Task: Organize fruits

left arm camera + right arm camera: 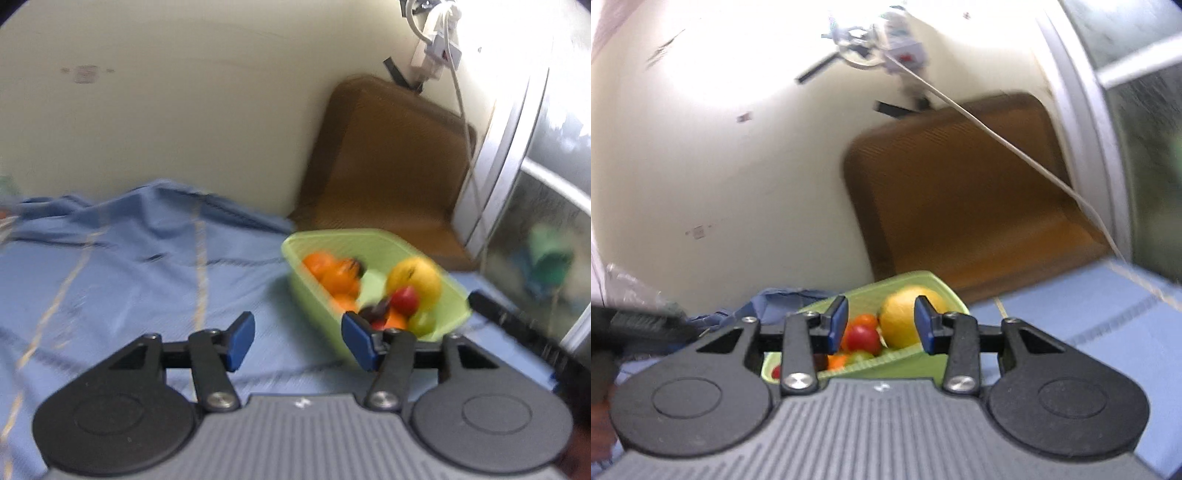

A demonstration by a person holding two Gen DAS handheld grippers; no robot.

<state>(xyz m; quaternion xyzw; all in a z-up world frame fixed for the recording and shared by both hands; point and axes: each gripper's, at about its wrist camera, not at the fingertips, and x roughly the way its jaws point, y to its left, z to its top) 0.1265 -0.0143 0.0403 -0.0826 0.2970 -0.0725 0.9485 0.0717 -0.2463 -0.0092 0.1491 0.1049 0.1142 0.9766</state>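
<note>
A light green basket (pixel 373 240) stands on the blue cloth. It holds oranges (pixel 328 271), a yellow fruit (pixel 417 278), a red fruit (pixel 405 300), a dark fruit (pixel 375 309) and a green fruit (pixel 423 322). My left gripper (pixel 298 341) is open and empty, low over the cloth just left of the basket. My right gripper (pixel 881 325) is open and empty above the basket's (pixel 905 362) near edge, with the yellow fruit (pixel 905 317) and red fruit (pixel 863 339) seen between its fingers. The right gripper's body also shows in the left wrist view (pixel 517 325).
A brown cushion (pixel 388 155) leans against the cream wall behind the basket. A white cable (pixel 1015 147) hangs across it from a wall socket (pixel 436 51). A window frame (pixel 517 155) lies to the right. The blue cloth (pixel 129 266) is bunched near the wall.
</note>
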